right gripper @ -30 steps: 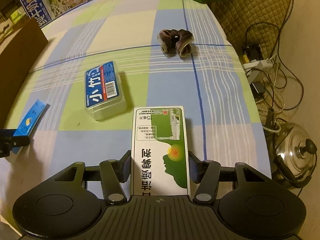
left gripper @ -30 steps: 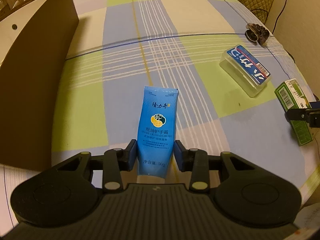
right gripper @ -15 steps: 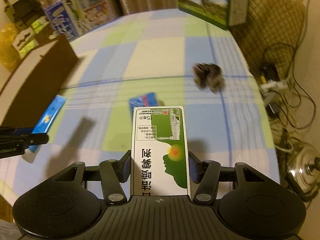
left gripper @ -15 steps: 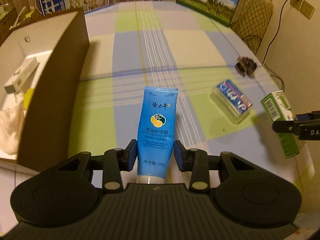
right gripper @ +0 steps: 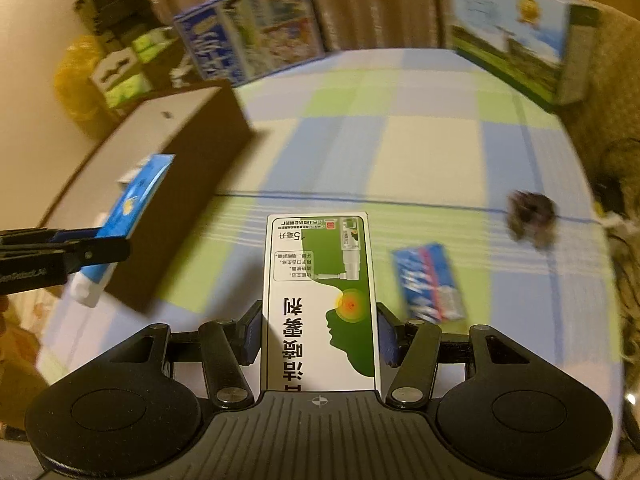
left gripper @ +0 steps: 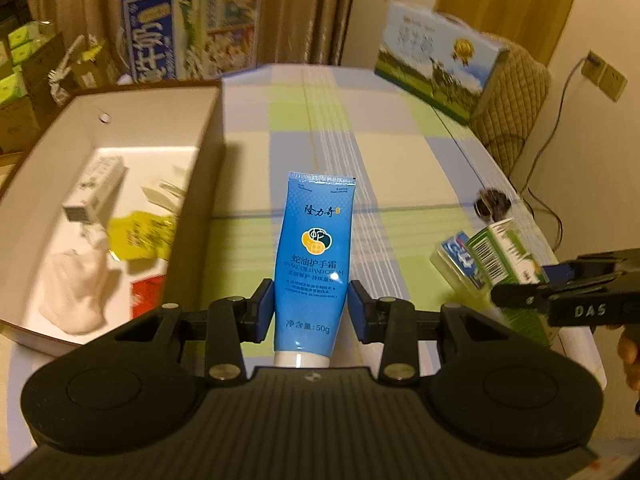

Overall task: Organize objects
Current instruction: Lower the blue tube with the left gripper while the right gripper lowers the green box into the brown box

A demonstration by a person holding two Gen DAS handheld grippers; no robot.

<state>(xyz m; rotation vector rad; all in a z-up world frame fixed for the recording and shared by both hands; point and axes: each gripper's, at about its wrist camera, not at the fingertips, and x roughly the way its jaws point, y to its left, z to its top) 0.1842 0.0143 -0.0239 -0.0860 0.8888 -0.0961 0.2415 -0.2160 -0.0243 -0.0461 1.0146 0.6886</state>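
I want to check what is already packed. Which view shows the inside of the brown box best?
The left wrist view: the brown box lies open toward it, showing a white carton, yellow packet and white cloth. The right wrist view shows mainly its blurred outer wall.

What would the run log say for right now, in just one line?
left tool: holds hand cream tube | right tool: holds green-white box | both lifted | brown box: open, left
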